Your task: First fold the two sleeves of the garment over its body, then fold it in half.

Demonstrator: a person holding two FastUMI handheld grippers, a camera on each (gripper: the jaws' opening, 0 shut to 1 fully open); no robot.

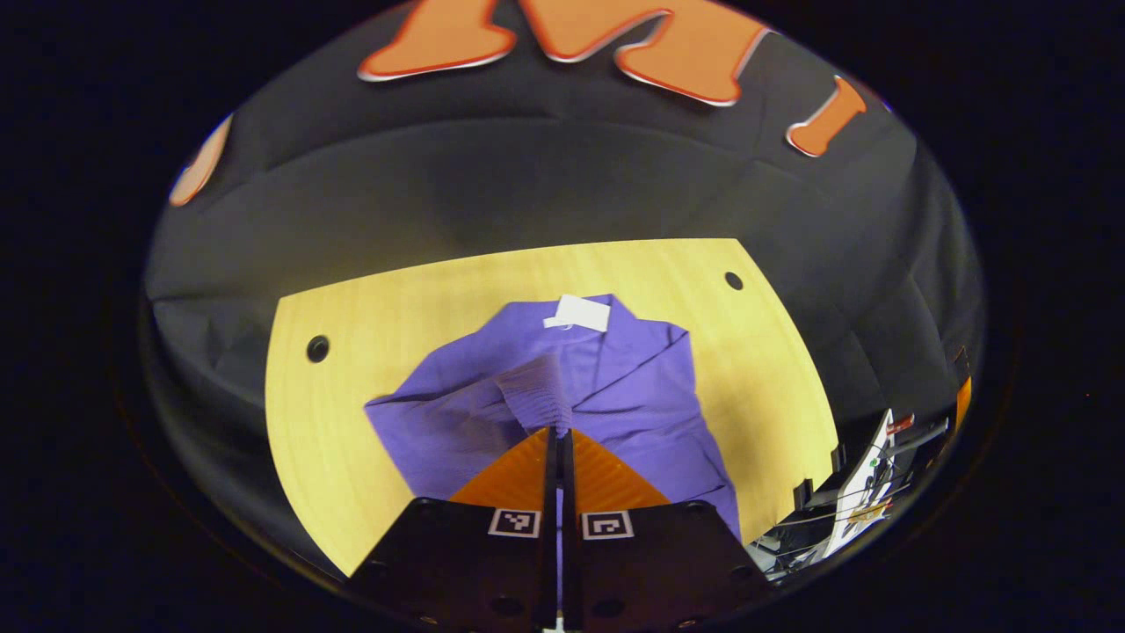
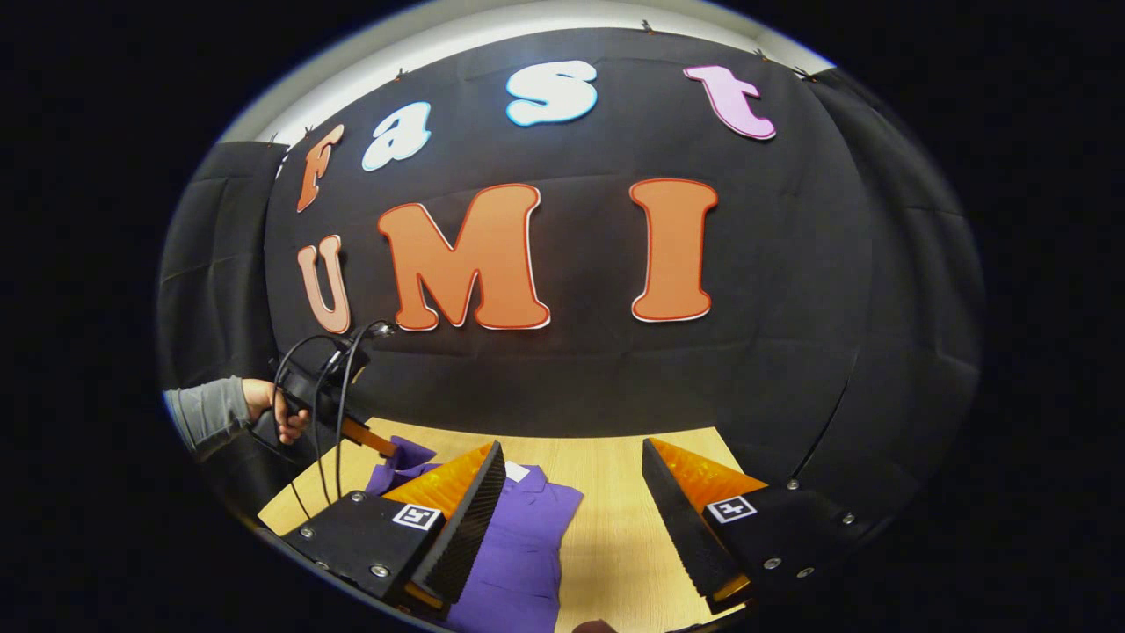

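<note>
Left tongs (image 1: 560,432) (closed) on sleeve (image 1: 536,394), wooden table (image 1: 334,440).

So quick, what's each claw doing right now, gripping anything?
Left claw: closed, pinching the ribbed cuff of the purple garment's sleeve.
Right claw: open, holding nothing, above the wooden table.

the left gripper view looks steeply down from close above the shirt (image 1: 615,387) on the bench (image 1: 352,440). the right gripper view sits low and faces the booth wall. both share shirt and bench.
</note>
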